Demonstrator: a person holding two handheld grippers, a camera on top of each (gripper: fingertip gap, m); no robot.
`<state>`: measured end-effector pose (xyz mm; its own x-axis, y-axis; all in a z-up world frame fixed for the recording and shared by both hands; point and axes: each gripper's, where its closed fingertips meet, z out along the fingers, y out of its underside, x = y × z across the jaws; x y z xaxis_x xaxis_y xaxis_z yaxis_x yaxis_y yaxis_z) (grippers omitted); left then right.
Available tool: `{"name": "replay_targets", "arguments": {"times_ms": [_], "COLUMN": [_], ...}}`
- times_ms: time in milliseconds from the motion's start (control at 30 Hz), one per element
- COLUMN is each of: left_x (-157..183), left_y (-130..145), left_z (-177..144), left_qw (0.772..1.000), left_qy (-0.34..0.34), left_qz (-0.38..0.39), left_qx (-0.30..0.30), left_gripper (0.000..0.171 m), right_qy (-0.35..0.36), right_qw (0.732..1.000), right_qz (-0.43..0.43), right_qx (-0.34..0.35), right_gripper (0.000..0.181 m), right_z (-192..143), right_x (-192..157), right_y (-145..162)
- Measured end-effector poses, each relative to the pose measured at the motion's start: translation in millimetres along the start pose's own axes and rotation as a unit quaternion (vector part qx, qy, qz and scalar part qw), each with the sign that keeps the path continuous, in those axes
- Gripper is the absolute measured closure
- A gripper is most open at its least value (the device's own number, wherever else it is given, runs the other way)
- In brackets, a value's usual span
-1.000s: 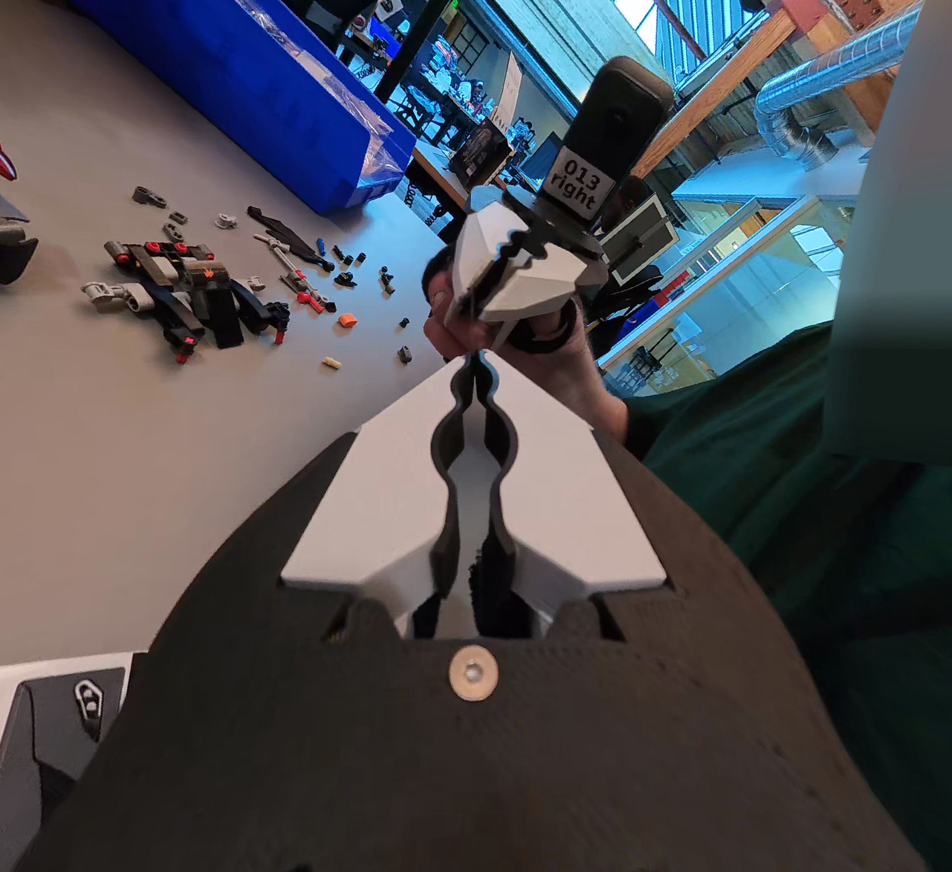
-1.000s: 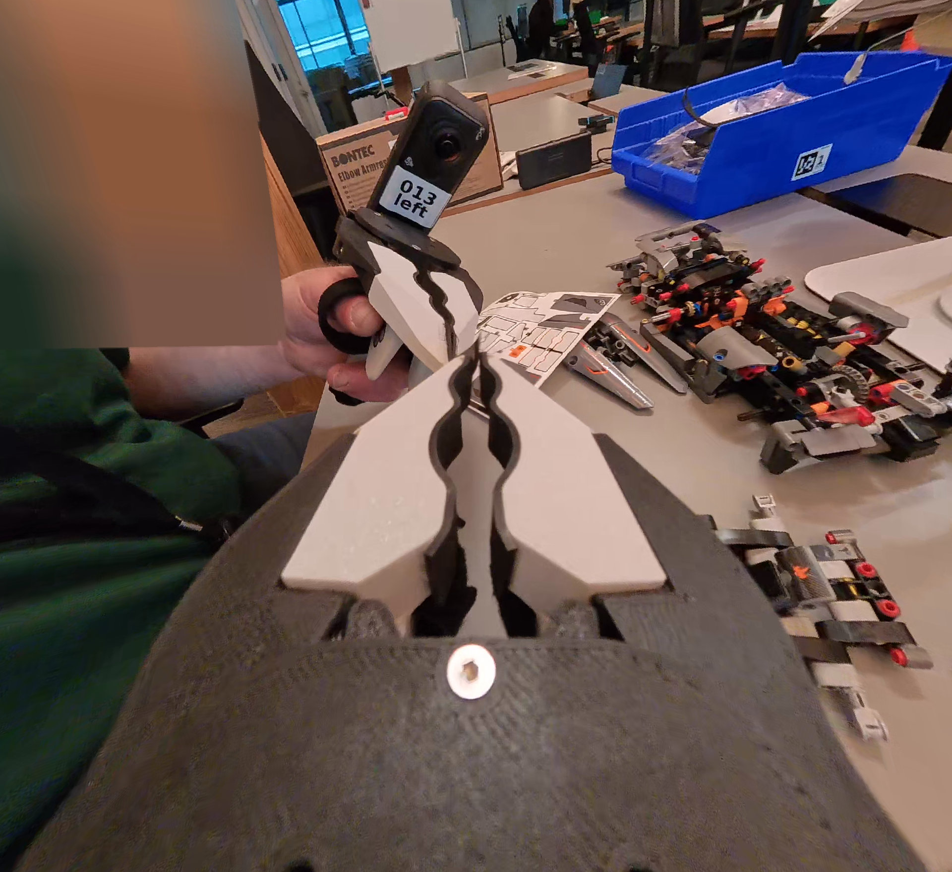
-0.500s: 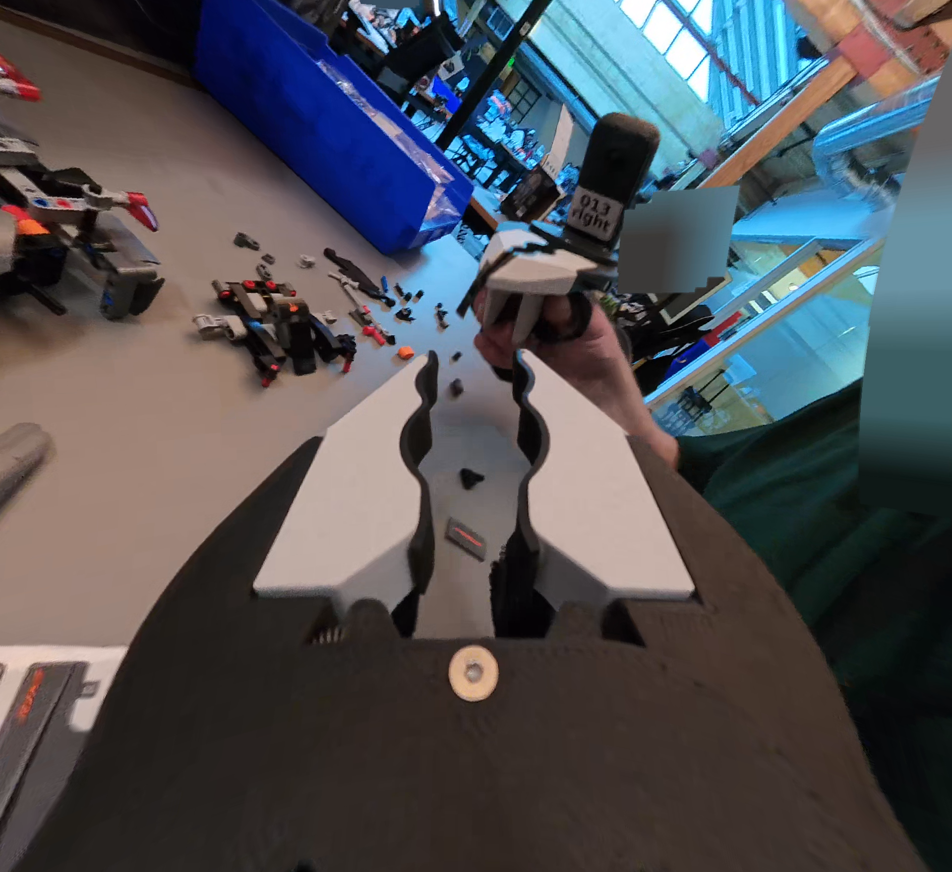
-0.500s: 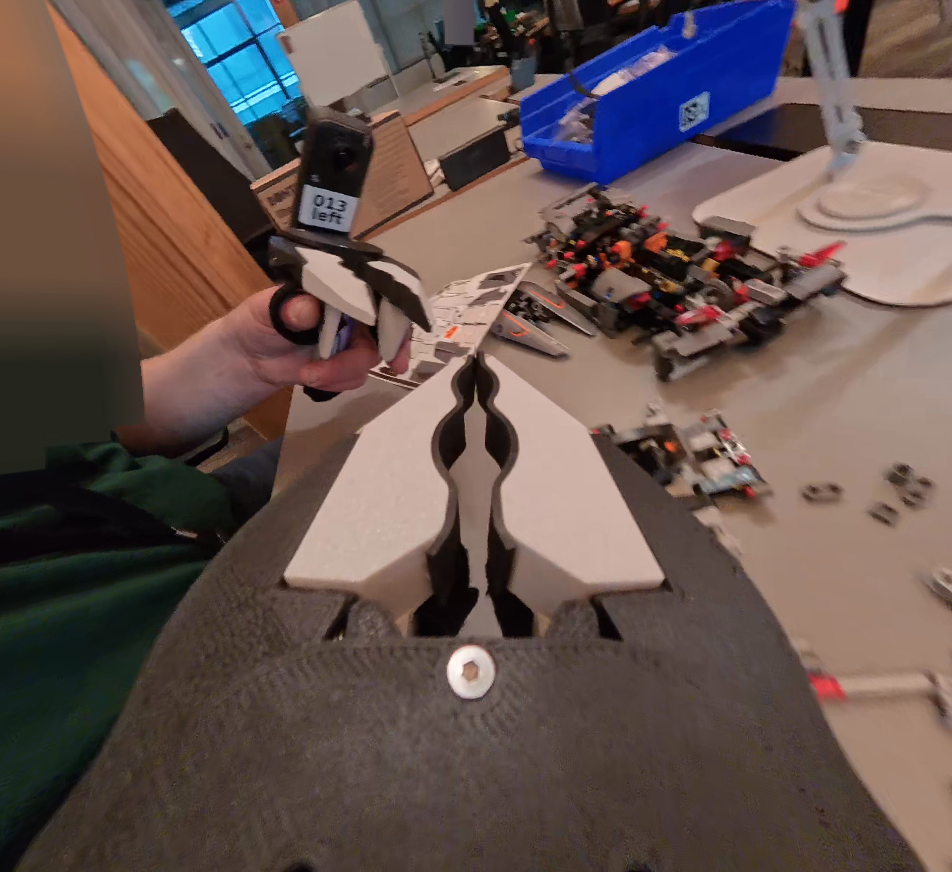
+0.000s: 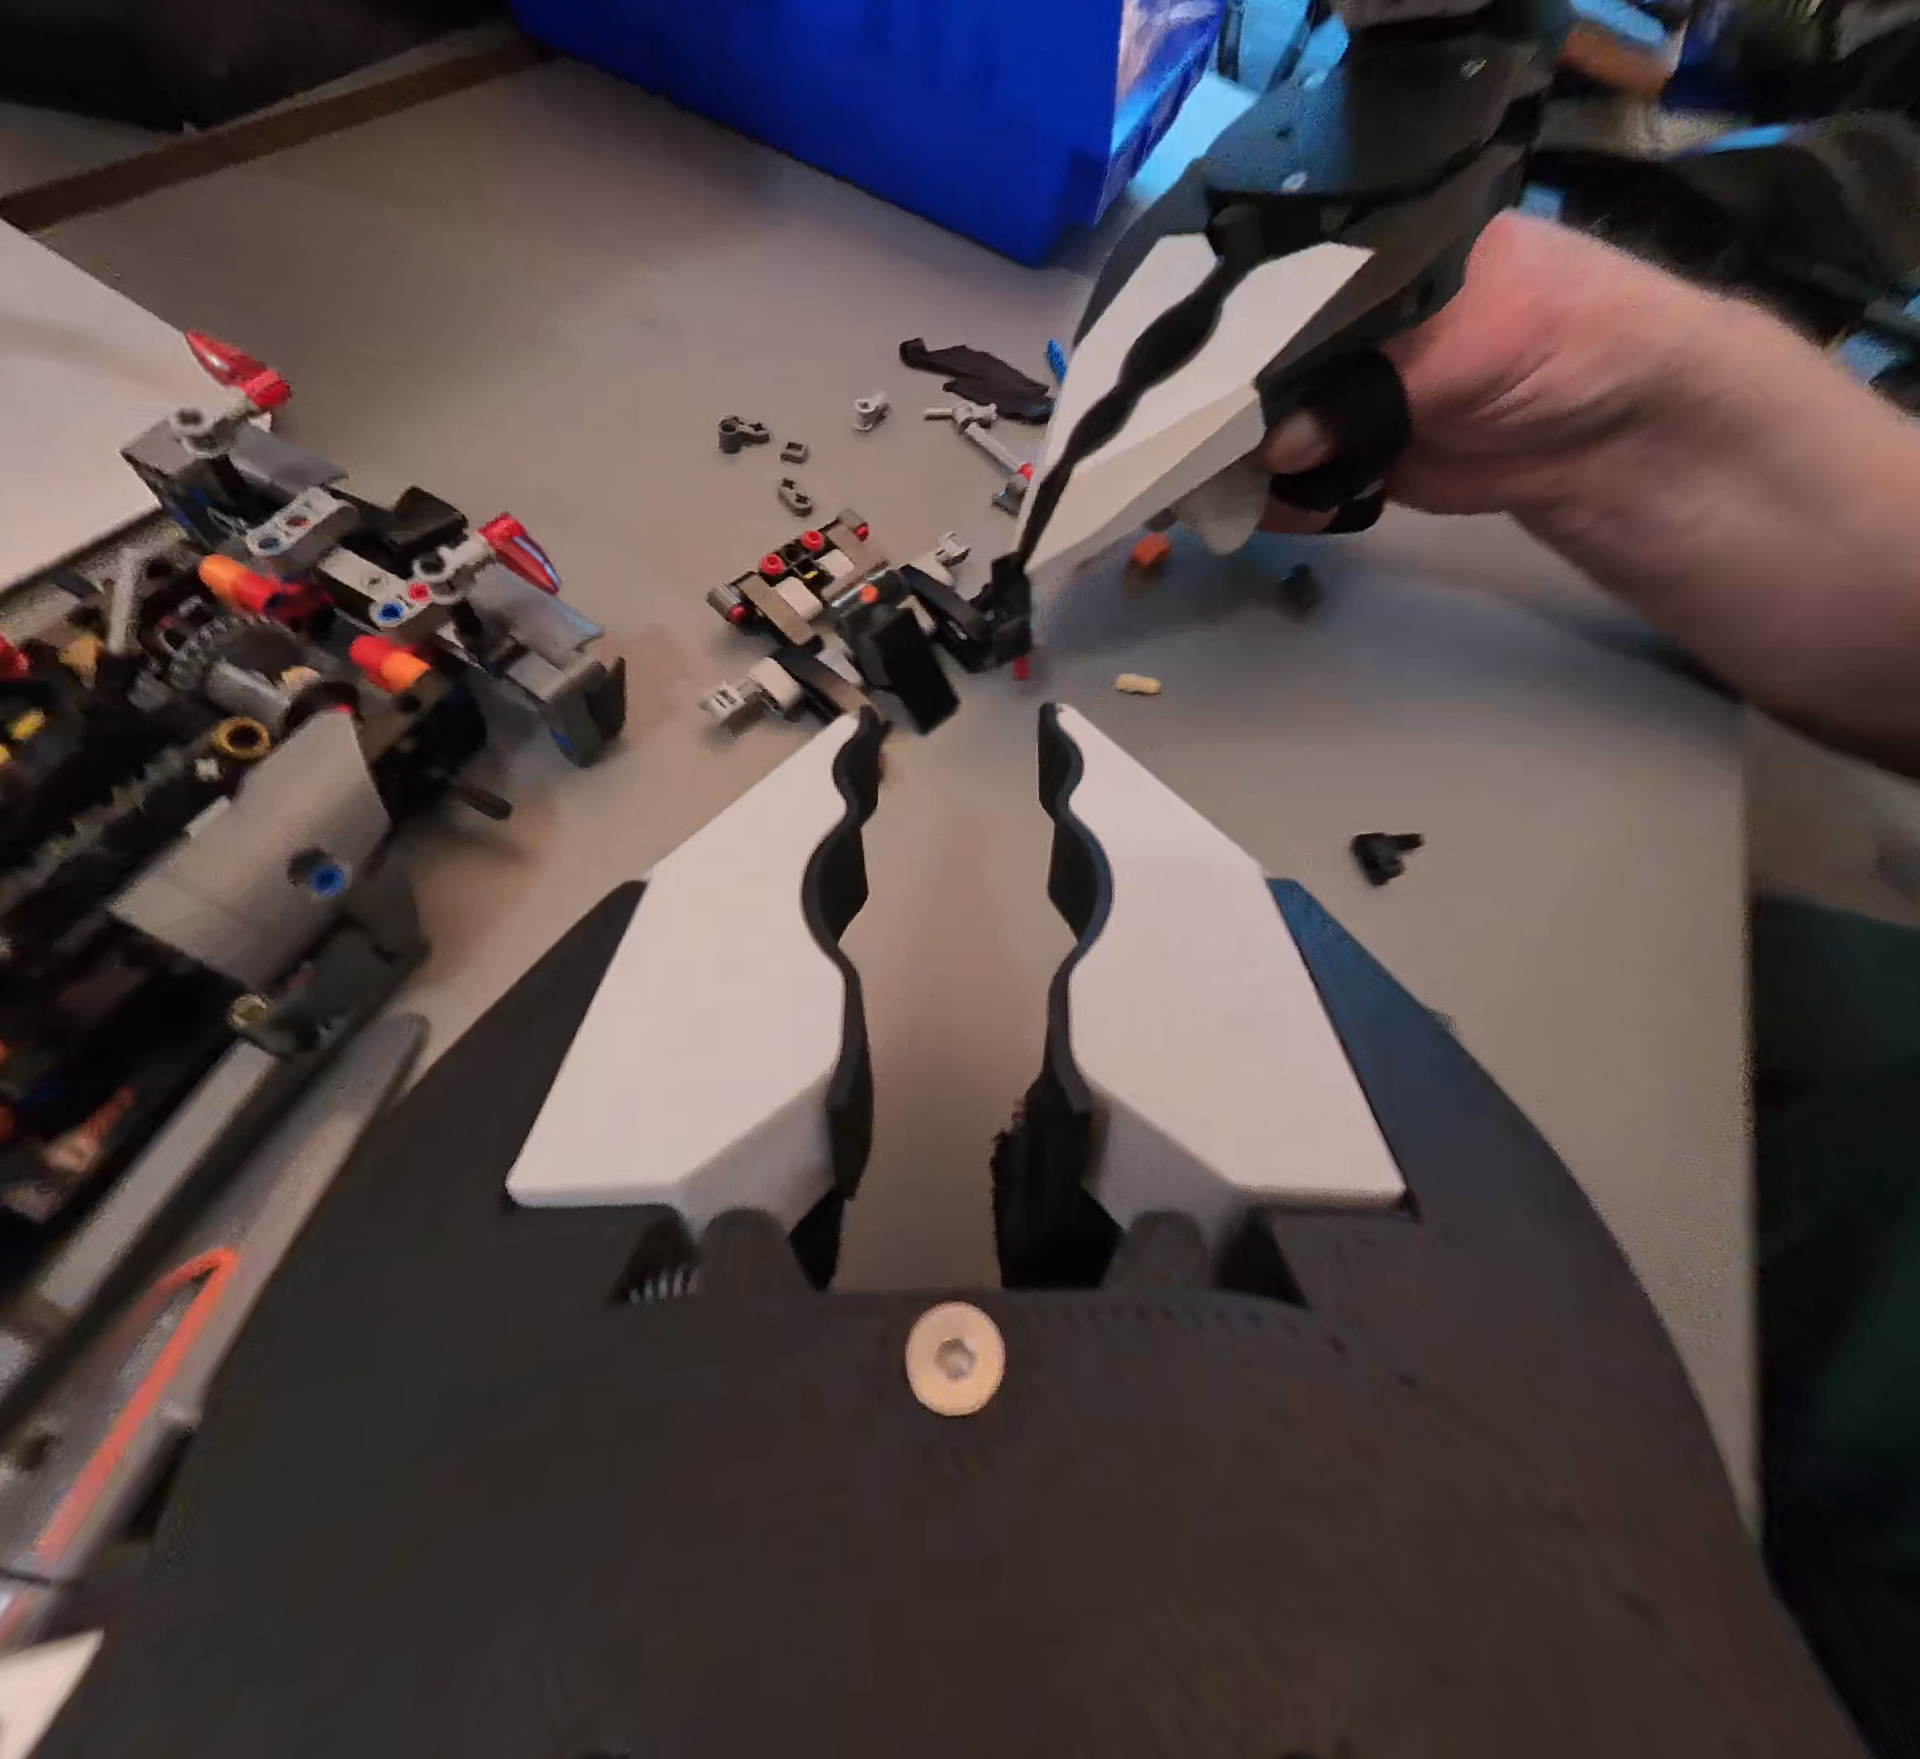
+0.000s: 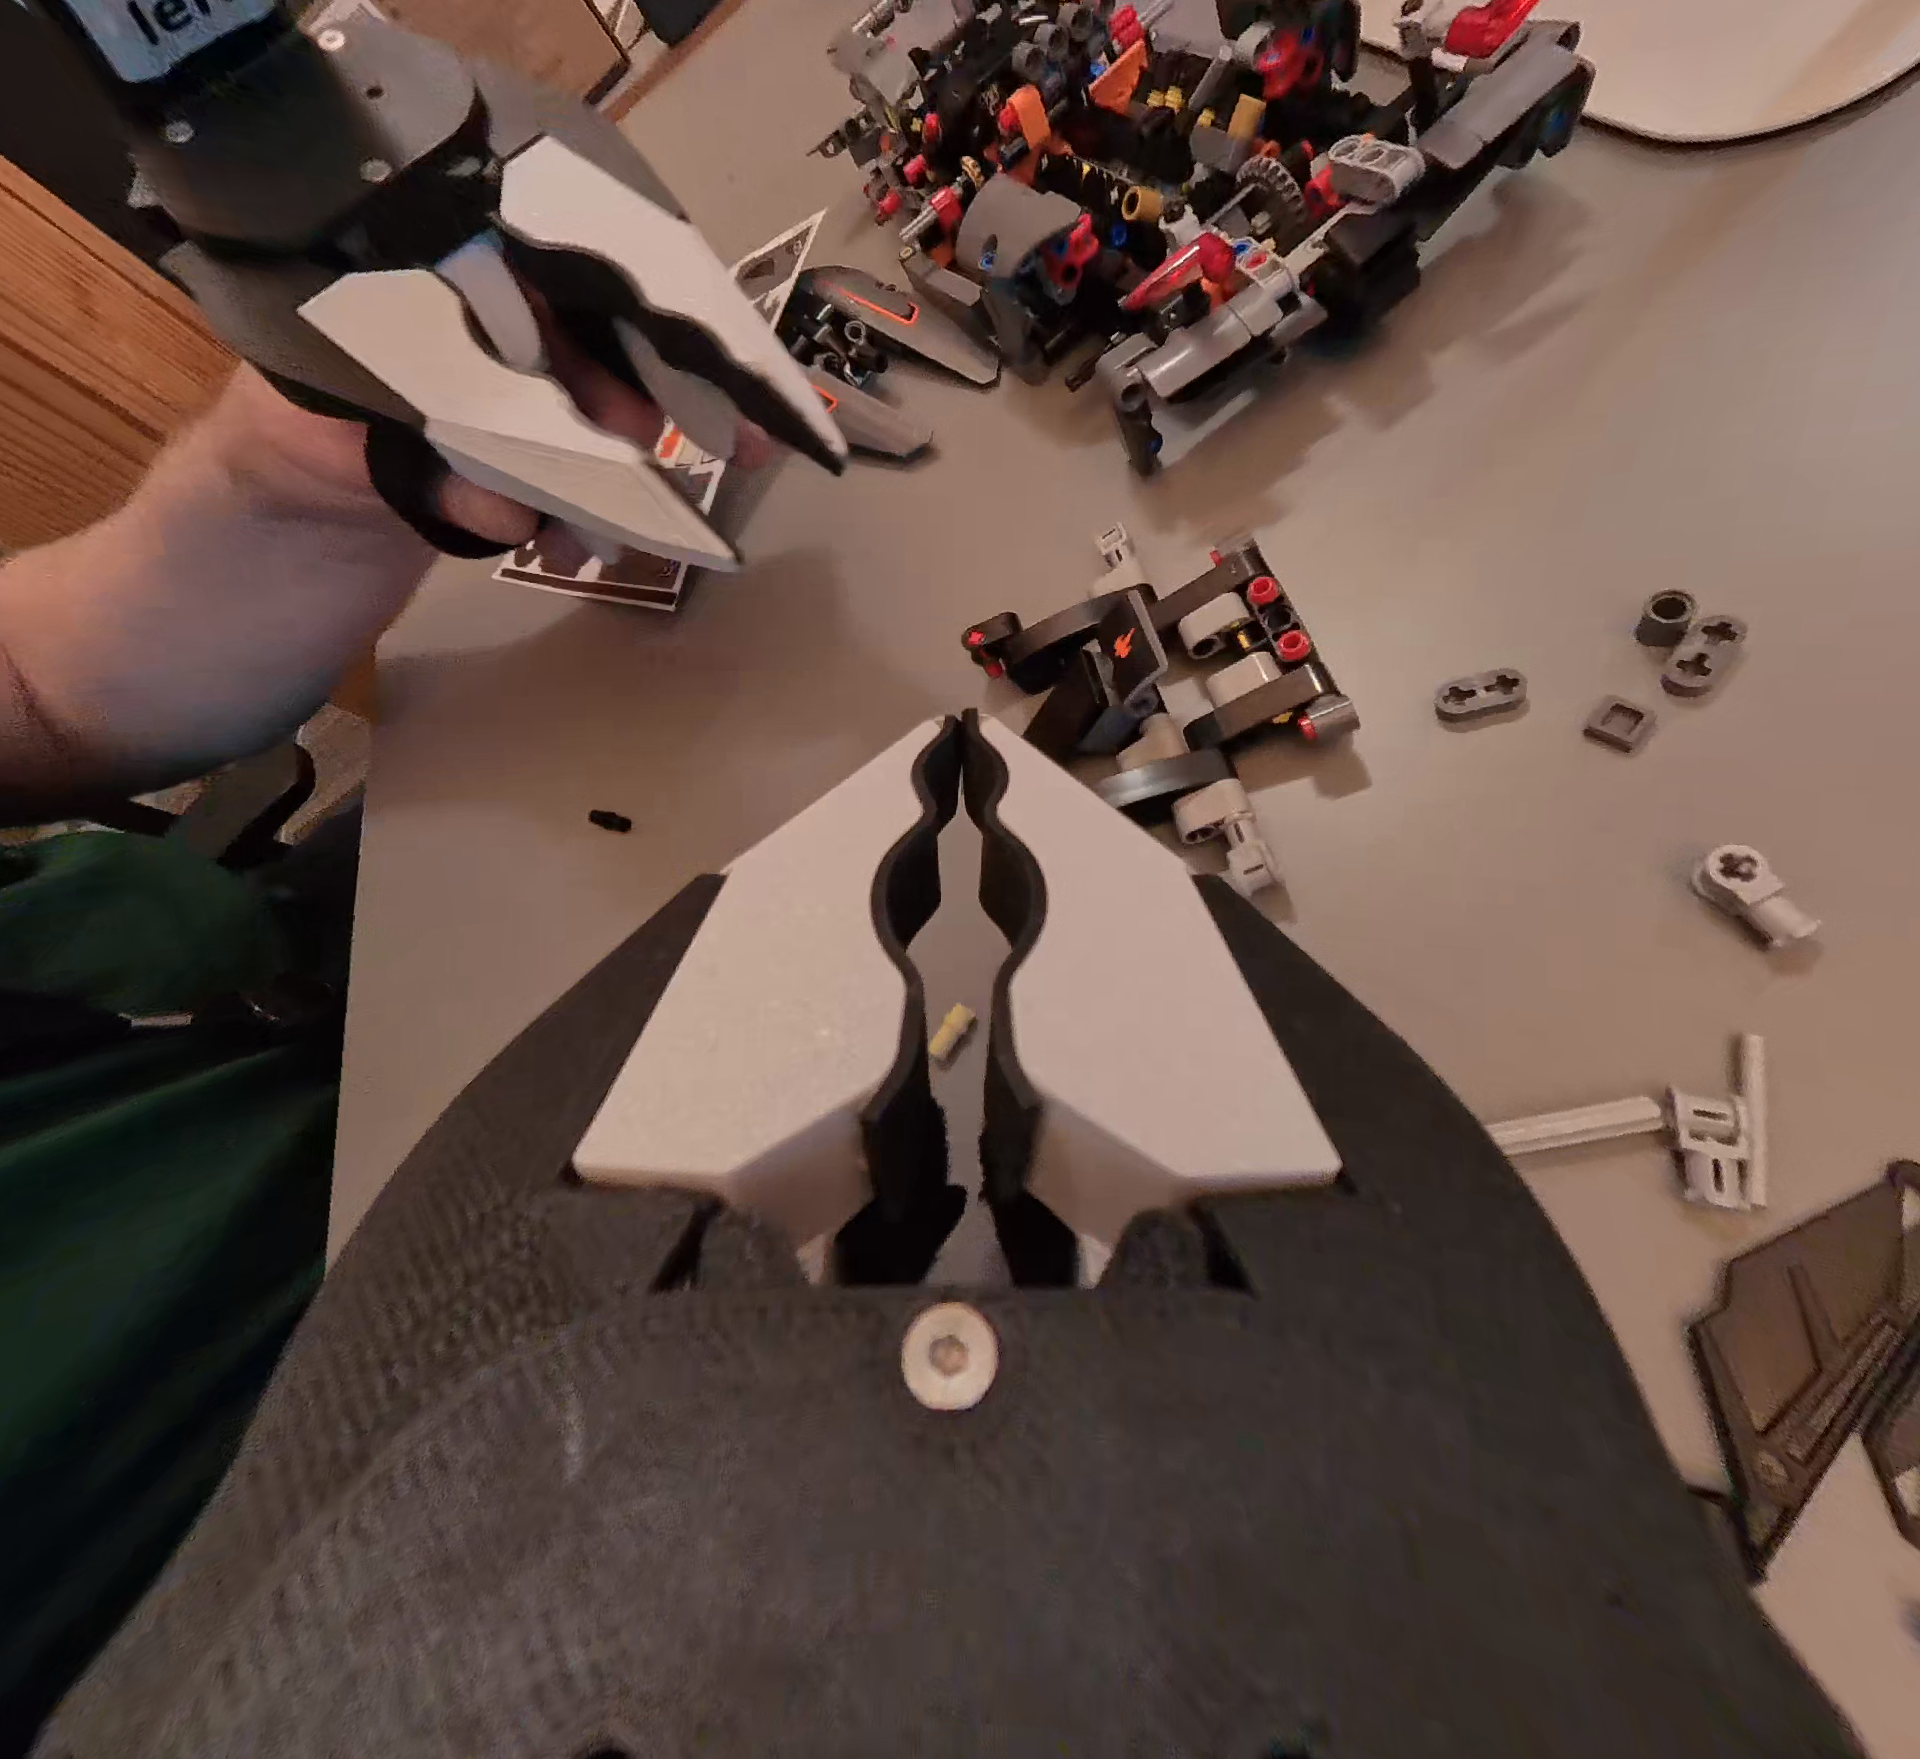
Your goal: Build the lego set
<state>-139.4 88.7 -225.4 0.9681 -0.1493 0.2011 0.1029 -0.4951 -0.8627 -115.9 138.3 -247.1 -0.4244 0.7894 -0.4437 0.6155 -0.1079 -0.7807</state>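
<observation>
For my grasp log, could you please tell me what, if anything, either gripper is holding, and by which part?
Nothing is held: on the left gripper the jaws stand open and empty; on the right gripper they are shut on nothing.

Both grippers alike: left gripper [image 5: 951, 722] and right gripper [image 6: 961, 722] have black textured bodies, white wedge fingers [image 5: 727, 971] with wavy black pads, and a silver screw [image 6: 948, 1356] behind the fingers. Each carries a white label on its camera mount. Green garment [image 6: 156, 1138].
</observation>
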Motion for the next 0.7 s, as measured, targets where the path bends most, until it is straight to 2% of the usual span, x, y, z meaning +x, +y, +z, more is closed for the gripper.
{"name": "replay_targets", "arguments": {"times_ms": [200, 267, 600, 700], "left_x": [-24.7, -27.9, -7.7, -12.7], "left_y": [16.4, 23.7, 30.0, 21.9], "left_z": [31.0, 37.1, 46.3, 42.1], "left_qw": [0.996, 0.995, 0.994, 0.995], "left_qy": [-0.006, -0.002, 0.059, 0.041], "left_qz": [0.046, 0.04, 0.02, 0.032], "left_qx": [-0.077, -0.093, -0.094, -0.085], "left_gripper": [0.145, 0.147, 0.153, 0.149], "right_qy": [0.003, 0.002, -0.014, -0.025], "right_qw": [1.0, 0.999, 0.999, 0.998], "right_qz": [0.018, 0.028, 0.034, 0.033], "right_qx": [-0.015, -0.017, -0.038, -0.046], "right_gripper": [0.181, 0.181, 0.181, 0.181], "right_z": [7.8, 9.0, 14.2, 11.8], "right_x": [9.9, 13.4, 15.3, 14.0], "right_y": [0.1, 0.5, 3.2, 5.2]}}
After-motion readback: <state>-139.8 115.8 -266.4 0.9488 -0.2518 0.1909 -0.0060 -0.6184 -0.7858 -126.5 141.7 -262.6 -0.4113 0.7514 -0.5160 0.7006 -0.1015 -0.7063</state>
